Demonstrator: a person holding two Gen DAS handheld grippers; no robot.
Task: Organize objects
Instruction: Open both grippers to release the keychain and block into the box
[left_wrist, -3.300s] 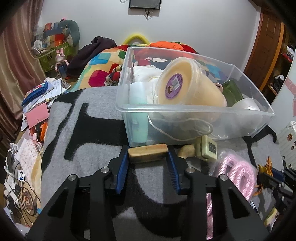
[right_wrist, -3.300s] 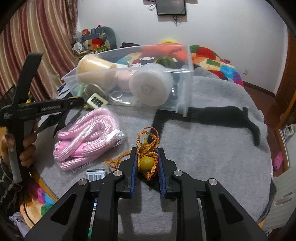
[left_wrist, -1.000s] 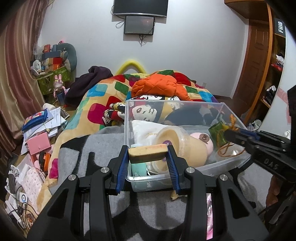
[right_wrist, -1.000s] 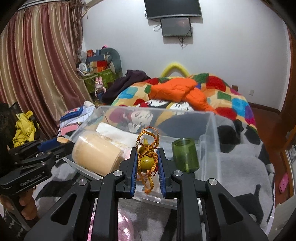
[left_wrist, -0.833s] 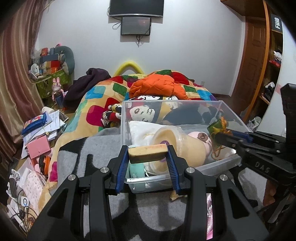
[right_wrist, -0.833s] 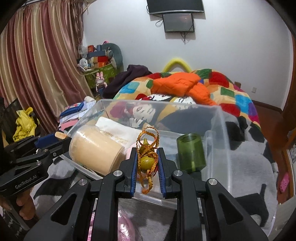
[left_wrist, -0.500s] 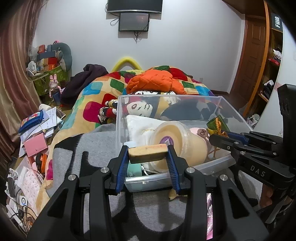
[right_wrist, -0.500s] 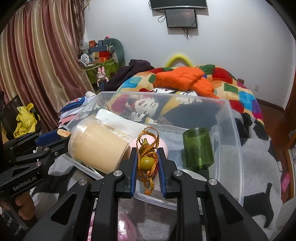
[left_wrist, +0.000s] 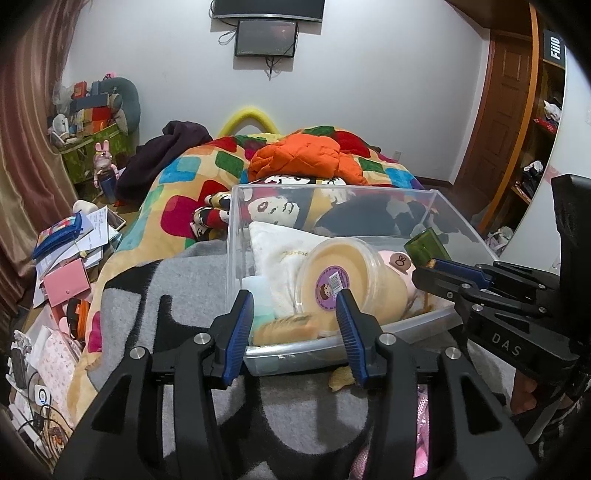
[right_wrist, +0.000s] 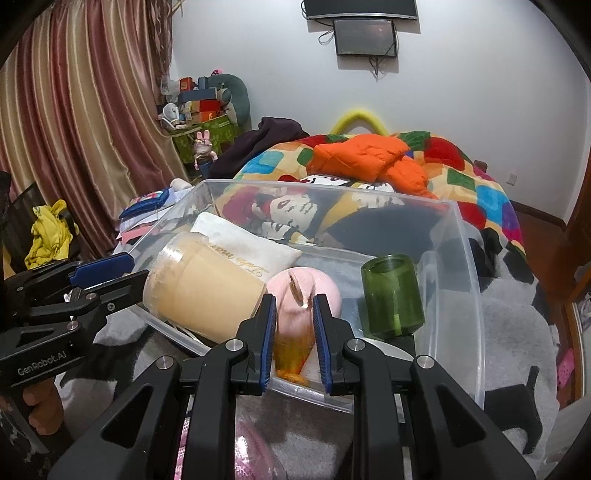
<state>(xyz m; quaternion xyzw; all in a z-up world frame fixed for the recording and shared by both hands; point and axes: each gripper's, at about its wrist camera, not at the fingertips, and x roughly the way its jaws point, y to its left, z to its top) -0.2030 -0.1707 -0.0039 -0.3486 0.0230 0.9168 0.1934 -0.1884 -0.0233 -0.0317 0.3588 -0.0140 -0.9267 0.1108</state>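
A clear plastic bin (left_wrist: 236, 236) (right_wrist: 469, 280) stands on a grey blanket and holds a tan tub (left_wrist: 343, 273) (right_wrist: 207, 291), a white pouch (left_wrist: 280, 254), a pink round item (right_wrist: 325, 291) and a green glass jar (right_wrist: 393, 295). My left gripper (left_wrist: 295, 321) is open over the bin's near wall; a tan wooden block (left_wrist: 284, 326) is blurred just below it, inside the bin. My right gripper (right_wrist: 294, 325) is open over the bin's near edge; an orange cord ornament (right_wrist: 293, 356) is blurred below it, falling into the bin.
A pink rope bundle (right_wrist: 255, 454) (left_wrist: 421, 424) lies on the blanket in front of the bin. A small tan piece (left_wrist: 341, 378) lies by the bin's front wall. A bed with a colourful quilt (left_wrist: 184, 177) is behind. Papers and clutter (left_wrist: 70, 254) cover the floor at left.
Both grippers opened. The left let go of the wooden block and the right let go of the orange cord ornament; both items are dropping into the bin.
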